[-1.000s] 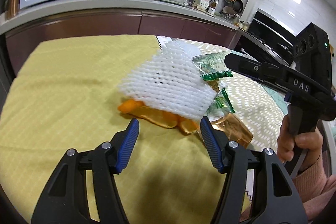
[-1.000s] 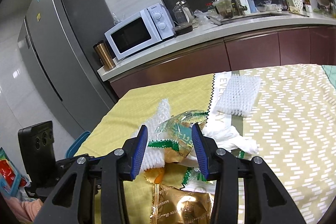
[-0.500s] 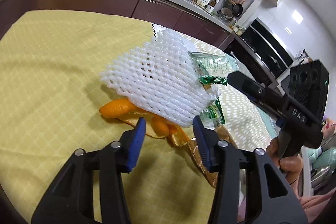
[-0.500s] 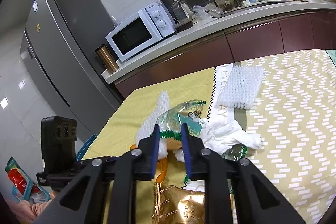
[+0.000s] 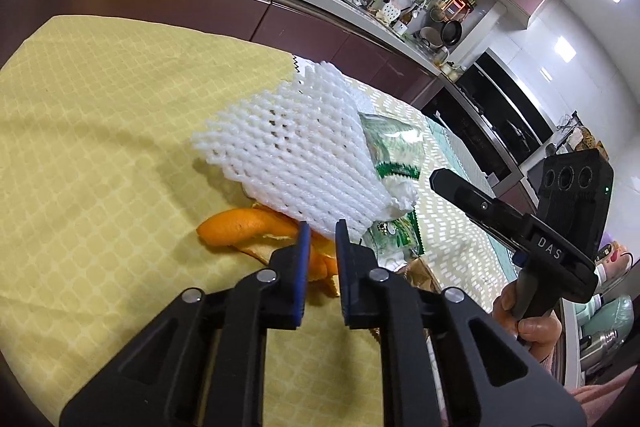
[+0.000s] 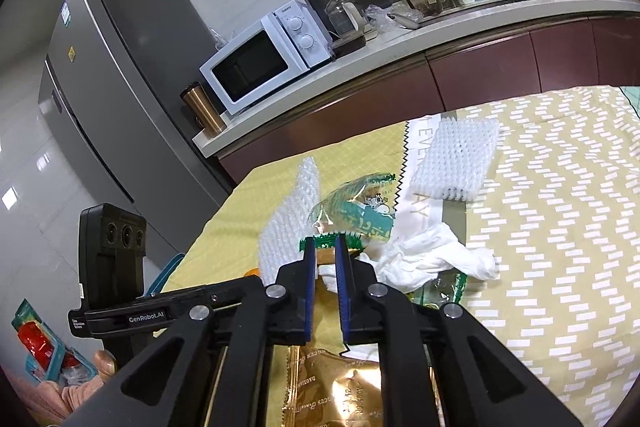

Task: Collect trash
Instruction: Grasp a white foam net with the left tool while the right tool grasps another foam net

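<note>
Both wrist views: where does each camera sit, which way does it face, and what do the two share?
Left wrist: on the left gripper, facing the sink counter across the yellow tablecloth; its jaws are closing on the foam net; the right gripper's side and hand show.
Right wrist: on the right gripper, facing microwave and fridge; its jaws are closing on the green wrapper; the left gripper's side shows.
Shared: net, wrapper, orange peel, gold packet.
</note>
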{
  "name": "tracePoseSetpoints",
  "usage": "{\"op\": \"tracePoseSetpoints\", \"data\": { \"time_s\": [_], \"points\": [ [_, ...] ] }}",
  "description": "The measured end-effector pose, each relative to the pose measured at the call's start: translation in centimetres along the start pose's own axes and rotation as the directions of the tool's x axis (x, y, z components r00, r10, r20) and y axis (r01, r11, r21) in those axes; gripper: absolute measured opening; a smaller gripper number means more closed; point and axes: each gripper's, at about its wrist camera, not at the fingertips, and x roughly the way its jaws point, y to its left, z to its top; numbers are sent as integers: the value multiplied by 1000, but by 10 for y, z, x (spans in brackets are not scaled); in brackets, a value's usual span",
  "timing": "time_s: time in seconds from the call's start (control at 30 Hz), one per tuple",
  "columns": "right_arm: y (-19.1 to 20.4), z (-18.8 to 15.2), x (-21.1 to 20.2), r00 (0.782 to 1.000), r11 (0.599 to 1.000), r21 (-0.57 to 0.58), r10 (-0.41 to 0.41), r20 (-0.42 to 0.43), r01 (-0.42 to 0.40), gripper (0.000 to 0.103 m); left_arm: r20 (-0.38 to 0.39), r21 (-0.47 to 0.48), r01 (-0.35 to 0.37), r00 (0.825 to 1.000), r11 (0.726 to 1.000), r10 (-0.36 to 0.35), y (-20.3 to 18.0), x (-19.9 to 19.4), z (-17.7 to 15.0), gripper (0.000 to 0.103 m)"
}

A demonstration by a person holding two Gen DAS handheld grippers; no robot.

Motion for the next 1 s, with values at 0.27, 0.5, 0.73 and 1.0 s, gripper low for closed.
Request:
{"op": "tracePoseSetpoints", "data": {
  "time_s": [0.27,0.5,0.73,1.0],
  "points": [
    [-9,5,3,1000,999,30,-27,5,27,45,0,-17,-16,1000,1000,16,6,-2,-1,31],
    [-16,20,23,1000,999,52,-8,-25,10,44,-24,-24,-12,1000,1000,11,4,9,6,42],
    [-11,16,30,998,999,35,33,-53,-31,2,-49,-41,-19,999,999,17,5,24,9,15],
    [0,14,22,996,997,1,80,-42,-80,2,-13,-14,-21,1000,1000,21,3,23,10,9]
  ]
}}
